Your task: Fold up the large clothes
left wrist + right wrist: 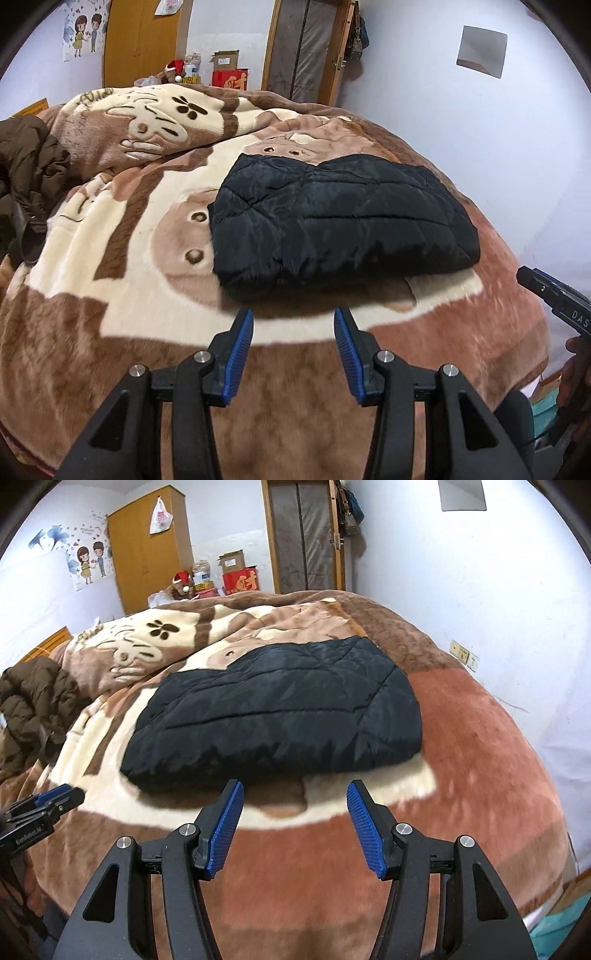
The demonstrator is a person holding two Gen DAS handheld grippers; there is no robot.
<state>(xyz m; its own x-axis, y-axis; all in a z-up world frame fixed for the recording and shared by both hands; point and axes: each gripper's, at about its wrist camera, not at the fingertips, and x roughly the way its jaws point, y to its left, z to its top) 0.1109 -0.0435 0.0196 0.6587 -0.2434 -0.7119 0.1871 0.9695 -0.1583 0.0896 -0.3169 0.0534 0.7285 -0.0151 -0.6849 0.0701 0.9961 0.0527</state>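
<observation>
A black quilted jacket point(340, 218) lies folded into a compact rectangle on the bed's plush brown and cream blanket point(110, 258). It also shows in the right wrist view point(280, 716). My left gripper point(293, 314) is open and empty, held a little in front of the jacket's near edge. My right gripper point(295, 786) is open and empty, also just short of the near edge. The right gripper's tip shows at the right edge of the left wrist view point(554, 295). The left gripper's tip shows at the left edge of the right wrist view point(48, 801).
A crumpled brown puffer jacket point(26, 166) lies on the bed's left side, also in the right wrist view point(33, 698). Boxes and a wooden wardrobe point(147, 554) stand beyond the bed. A white wall point(498, 609) runs along the right.
</observation>
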